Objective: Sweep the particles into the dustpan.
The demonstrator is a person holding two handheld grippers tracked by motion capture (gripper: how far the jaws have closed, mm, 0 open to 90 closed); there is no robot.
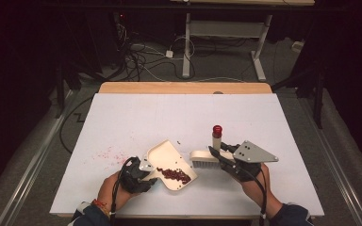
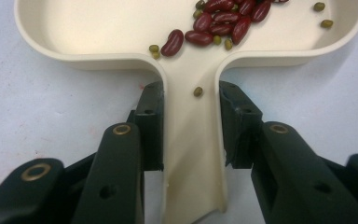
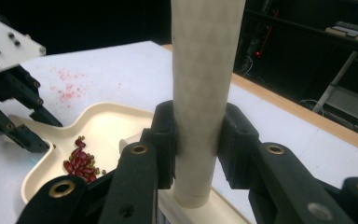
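Note:
A cream dustpan (image 1: pixel 166 155) lies on the white table (image 1: pixel 169 117), with a heap of red beans (image 1: pixel 175 175) and small green ones in it. My left gripper (image 1: pixel 151 170) is shut on the dustpan's handle (image 2: pixel 193 149), its pads (image 2: pixel 151 121) pressing both sides; one green bean (image 2: pixel 198 92) sits on the handle. To the right of the pan stands a cream brush (image 1: pixel 206 159) with an upright handle topped in red (image 1: pixel 217 129). My right gripper (image 1: pixel 217 153) is shut on that handle (image 3: pixel 205 84), just above the brush head.
Red stains (image 1: pixel 107 154) mark the table left of the dustpan. A stray bean (image 1: pixel 178 141) lies just beyond the pan. The table's wooden far edge (image 1: pixel 184 87) borders a floor with cables and a desk frame (image 1: pixel 226 42).

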